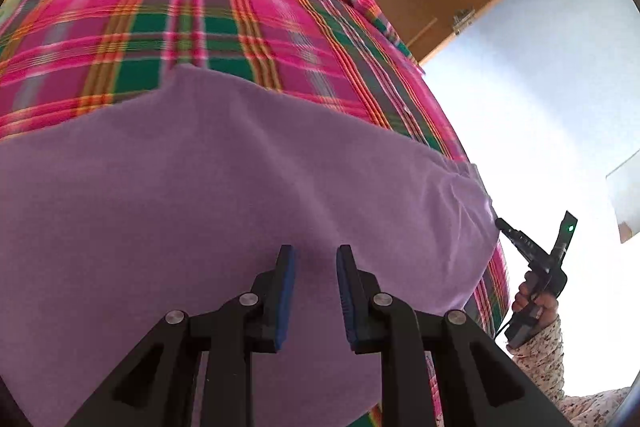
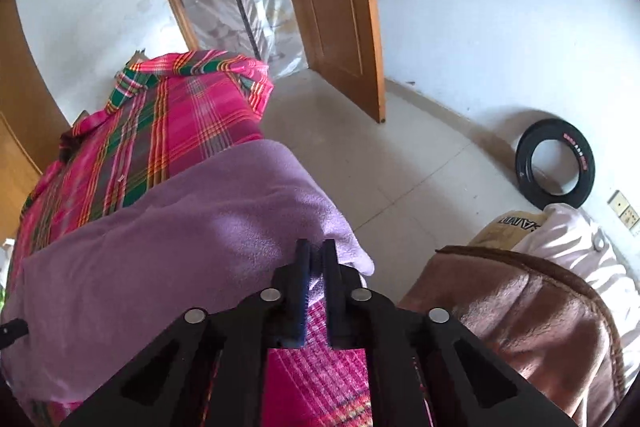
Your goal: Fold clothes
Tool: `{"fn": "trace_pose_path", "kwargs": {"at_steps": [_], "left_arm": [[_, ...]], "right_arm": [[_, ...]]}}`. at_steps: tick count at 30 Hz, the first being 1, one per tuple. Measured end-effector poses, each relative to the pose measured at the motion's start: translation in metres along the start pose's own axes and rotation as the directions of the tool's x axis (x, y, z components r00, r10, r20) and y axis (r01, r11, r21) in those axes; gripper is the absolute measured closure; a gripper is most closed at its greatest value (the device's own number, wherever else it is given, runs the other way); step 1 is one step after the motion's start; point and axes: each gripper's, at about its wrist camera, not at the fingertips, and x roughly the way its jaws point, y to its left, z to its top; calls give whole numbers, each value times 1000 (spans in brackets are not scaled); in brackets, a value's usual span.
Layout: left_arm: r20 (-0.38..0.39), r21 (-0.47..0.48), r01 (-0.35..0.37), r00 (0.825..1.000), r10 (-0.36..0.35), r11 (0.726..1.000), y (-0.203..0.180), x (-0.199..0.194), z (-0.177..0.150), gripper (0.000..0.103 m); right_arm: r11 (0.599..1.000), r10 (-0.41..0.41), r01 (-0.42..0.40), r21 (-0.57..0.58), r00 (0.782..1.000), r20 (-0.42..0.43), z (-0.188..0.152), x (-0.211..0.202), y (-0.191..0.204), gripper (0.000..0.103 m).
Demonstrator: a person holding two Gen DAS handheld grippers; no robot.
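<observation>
Left hand-held gripper (image 1: 316, 259) gapes over purple garment (image 1: 240, 195); right hand-held gripper (image 2: 317, 259) pinches its edge

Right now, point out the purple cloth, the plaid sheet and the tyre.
purple cloth (image 1: 240, 187): left wrist view, middle of its flat spread.
plaid sheet (image 1: 160, 27): left wrist view, bare part beyond the purple cloth.
tyre (image 2: 528, 151): right wrist view, left side of its black rubber.
</observation>
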Motion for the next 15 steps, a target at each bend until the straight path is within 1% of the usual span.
{"fn": "trace_pose_path", "kwargs": {"at_steps": [1,4,7,11,13,14,15], "left_arm": [[-5,7,-1,1000,1,1000,-3,4,1,82],[-10,14,1,1000,-1,1000,-8,9,5,82],[-19,12,-1,1000,1,1000,-8,11,4,82],[-24,5,1,1000,-1,1000,-9,16,7,82],[-25,9,-2,1000,3,1000,-10,17,7,82],[-24,12,-3,1000,3,1000,-11,18,7,82],[-23,15,-3,1000,3,1000,-11,18,8,82]], "right_arm": [[1000,-9,9,-5,1000,12,0,-4,1,99],[1000,-4,4,22,1000,12,2,-9,-3,99],[999,-38,38,8,999,-29,-1,0,-4,99],[999,-40,40,15,998,-42,3,2,-3,98],[995,-103,103,5,995,-6,9,-3,-1,98],[996,-89,89,0,996,20,13,-5,1,93],[997,-72,72,-6,996,44,17,-7,4,93]]}}
